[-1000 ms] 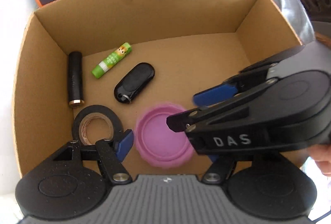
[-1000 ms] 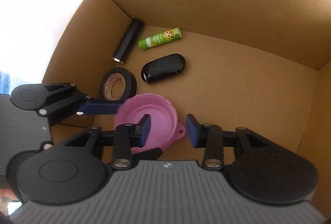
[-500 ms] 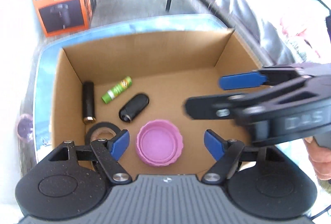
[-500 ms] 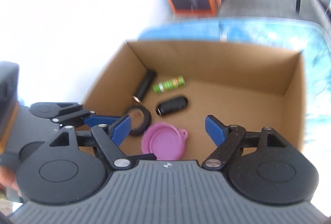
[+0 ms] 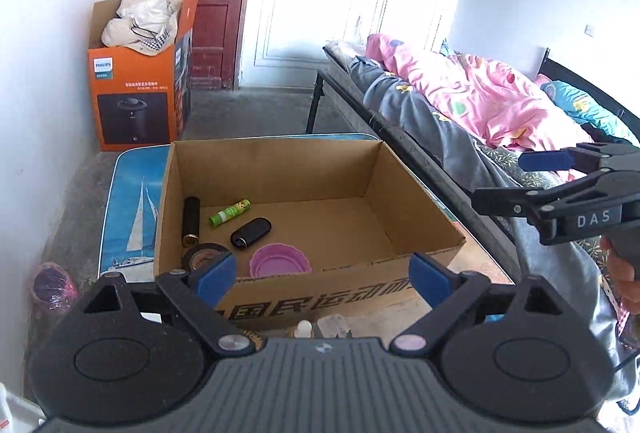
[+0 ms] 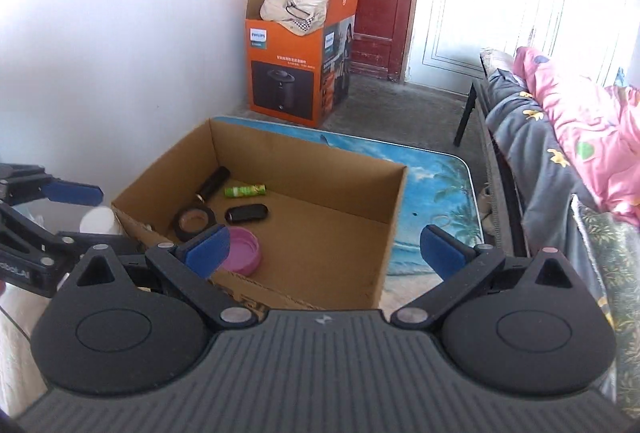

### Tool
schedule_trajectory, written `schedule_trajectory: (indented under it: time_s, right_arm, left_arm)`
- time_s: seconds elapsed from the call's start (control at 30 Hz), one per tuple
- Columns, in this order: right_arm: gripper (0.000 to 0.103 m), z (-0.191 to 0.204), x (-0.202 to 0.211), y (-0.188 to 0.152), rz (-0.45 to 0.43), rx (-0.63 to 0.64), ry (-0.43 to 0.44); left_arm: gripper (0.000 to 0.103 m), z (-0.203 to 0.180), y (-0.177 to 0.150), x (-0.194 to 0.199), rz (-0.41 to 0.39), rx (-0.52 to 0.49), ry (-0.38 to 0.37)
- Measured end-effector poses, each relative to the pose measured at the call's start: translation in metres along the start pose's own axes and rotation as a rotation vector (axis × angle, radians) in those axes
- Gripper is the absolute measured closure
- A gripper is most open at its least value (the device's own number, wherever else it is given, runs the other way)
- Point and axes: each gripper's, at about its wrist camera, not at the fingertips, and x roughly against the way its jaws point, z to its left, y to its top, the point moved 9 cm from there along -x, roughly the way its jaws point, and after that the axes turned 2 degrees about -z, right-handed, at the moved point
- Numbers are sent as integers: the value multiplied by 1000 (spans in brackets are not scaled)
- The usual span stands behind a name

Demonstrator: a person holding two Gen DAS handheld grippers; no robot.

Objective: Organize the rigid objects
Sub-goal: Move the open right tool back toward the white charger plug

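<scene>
Both jaws opening, nothing between: left gripper, right gripper. Pink lid inside box, near wall. Light, stiff, maybe slippery; best pinched across rim.

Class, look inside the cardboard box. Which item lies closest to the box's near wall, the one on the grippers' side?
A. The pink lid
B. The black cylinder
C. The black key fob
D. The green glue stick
A: the pink lid sits right against the near wall of the cardboard box, while the glue stick, black cylinder and key fob lie farther back.
</scene>
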Motion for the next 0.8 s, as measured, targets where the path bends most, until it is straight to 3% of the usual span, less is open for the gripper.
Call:
schedule_trajectory:
  time_s: [0.1, 0.3, 0.53, 0.8]
  right_arm:
    - [1, 6, 6, -19, 16, 12, -17]
    - [1, 32, 10, -69, -92, 9, -11]
    - [1, 53, -19, -108, -61, -208, 116]
    - [2, 56, -58, -117, -20, -371, 225]
  left_arm:
    - [6, -14, -20, 9, -37, -18, -6]
    - [3, -27, -76, -8, -6, 36, -58]
    - [0, -33, -116, -25, 0, 54, -114]
    - [0, -43, -125, -45, -25, -16, -100]
